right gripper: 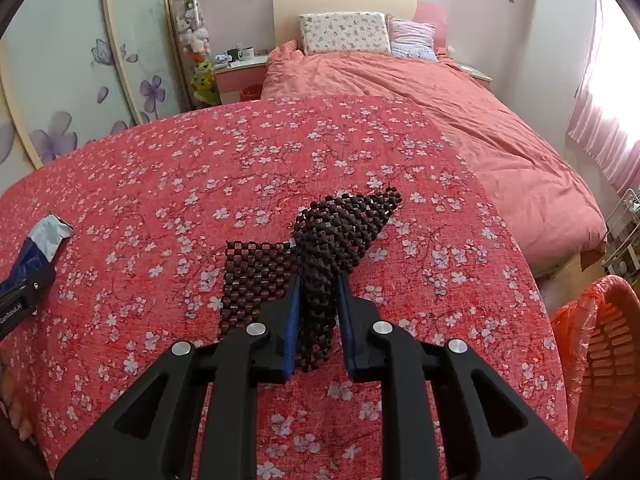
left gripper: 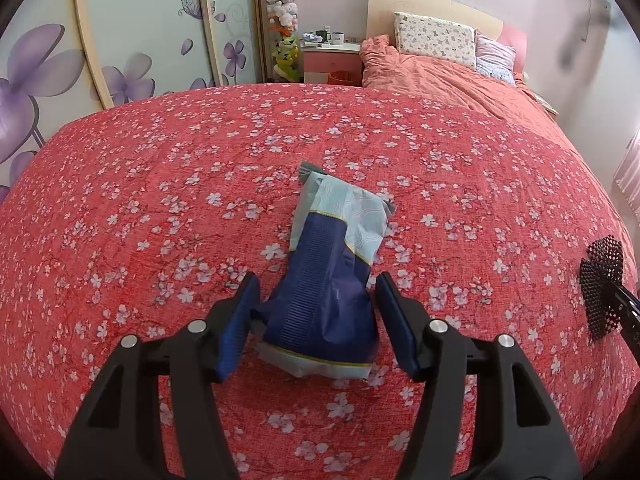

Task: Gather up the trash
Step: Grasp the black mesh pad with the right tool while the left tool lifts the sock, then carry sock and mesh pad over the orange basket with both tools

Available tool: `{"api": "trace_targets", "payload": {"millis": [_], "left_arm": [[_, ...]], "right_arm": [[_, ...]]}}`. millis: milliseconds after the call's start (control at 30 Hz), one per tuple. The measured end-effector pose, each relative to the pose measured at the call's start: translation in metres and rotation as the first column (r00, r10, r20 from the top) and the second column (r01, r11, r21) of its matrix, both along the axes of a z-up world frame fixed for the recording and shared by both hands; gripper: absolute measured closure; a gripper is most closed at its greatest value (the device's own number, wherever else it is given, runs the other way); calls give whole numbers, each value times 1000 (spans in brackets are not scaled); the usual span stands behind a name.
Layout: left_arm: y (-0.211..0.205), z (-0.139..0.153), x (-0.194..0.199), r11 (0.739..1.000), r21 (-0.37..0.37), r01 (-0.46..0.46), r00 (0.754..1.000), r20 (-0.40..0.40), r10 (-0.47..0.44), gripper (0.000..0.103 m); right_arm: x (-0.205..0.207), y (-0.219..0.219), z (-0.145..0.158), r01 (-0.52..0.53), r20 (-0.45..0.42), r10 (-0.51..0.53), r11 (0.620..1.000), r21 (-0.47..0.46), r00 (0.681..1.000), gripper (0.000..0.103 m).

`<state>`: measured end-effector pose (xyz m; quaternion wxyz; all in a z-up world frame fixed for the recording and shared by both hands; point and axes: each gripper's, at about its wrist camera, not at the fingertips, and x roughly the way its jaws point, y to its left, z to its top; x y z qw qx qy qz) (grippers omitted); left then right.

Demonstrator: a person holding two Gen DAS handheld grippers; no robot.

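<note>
Because both pieces lie flat on the blossom-print red tablecloth (left gripper: 160, 184), we come at each from above. Our right gripper (right gripper: 318, 312) stands narrow, pinching a bunched fold of the dark wooden-bead mat (right gripper: 320, 248), probably so it lifts toward the orange-lined basket (right gripper: 600, 360) at the right. Our left gripper (left gripper: 316, 312) brackets the crumpled blue-and-pale snack wrapper (left gripper: 332, 264); whether its half-wide pads press it we cannot tell.

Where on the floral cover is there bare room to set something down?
Free: the wide stretch between the blue wrapper and the beaded mat, and beyond both toward the pink duvet. Crowded: right edge beside the orange bin.
</note>
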<state>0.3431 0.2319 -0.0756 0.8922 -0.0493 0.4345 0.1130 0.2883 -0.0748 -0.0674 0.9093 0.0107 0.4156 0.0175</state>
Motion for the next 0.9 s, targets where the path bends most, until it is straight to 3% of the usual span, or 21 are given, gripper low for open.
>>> {"api": "trace_targets", "payload": {"millis": [133,200,333,400,633,900], "left_arm": [[3,1,-1,999,-39,18,1000,20,-17,41],[5,2,-4,996,-79,39,998,44,-36,55],[9,1,-13,989,-128,79,995,66,-71,64],[7,1,-19,986,-136,93,994,71,-84,74],[-6,13,-43,985,-127,114,988,118,-99,75],[-43,59,-70,984,-68,164,973,176,-150,75]], "right_arm": [[2,2,0,3,-3,-3,1000,-2,1000,84],[2,2,0,2,-2,-2,1000,-3,1000,88],[-3,-3,3,-9,7,9,1000,12,1000,92],[-11,-8,7,-8,21,8,1000,20,1000,92],[-37,-24,28,-1,74,-2,999,42,997,93],[-64,-47,57,13,158,-22,998,57,987,93]]}}
